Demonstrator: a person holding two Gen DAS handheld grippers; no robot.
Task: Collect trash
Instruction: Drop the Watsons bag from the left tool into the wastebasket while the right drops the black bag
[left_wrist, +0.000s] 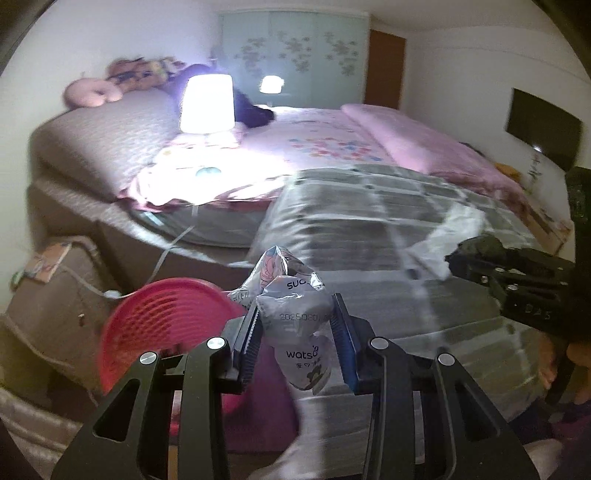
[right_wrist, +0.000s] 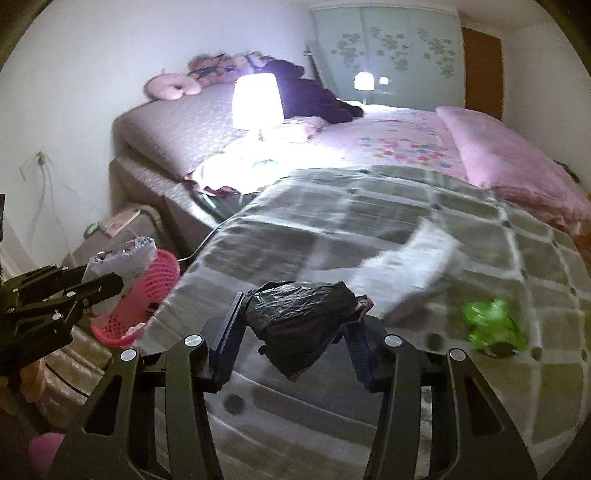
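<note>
White crumpled wrapper (left_wrist: 295, 317) clamped in my left gripper (left_wrist: 297, 325), above the bed edge near the pink basket (left_wrist: 162, 325). Right gripper (right_wrist: 295, 325) clamped on black bag (right_wrist: 299, 317). Carry both clear over the basket rim, then release. Green scrap (right_wrist: 493, 325), probably trash, left on checked blanket (right_wrist: 369, 221); open space beside the bed.

Bed (right_wrist: 177, 129): carried grey checked quilt (right_wrist: 332, 229), pink folded blanket (right_wrist: 509, 162).
Quilt: bore white crumpled paper (right_wrist: 417, 266), green crumpled wrapper (right_wrist: 495, 325).

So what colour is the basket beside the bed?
Pink, clearest in the right wrist view.
</note>
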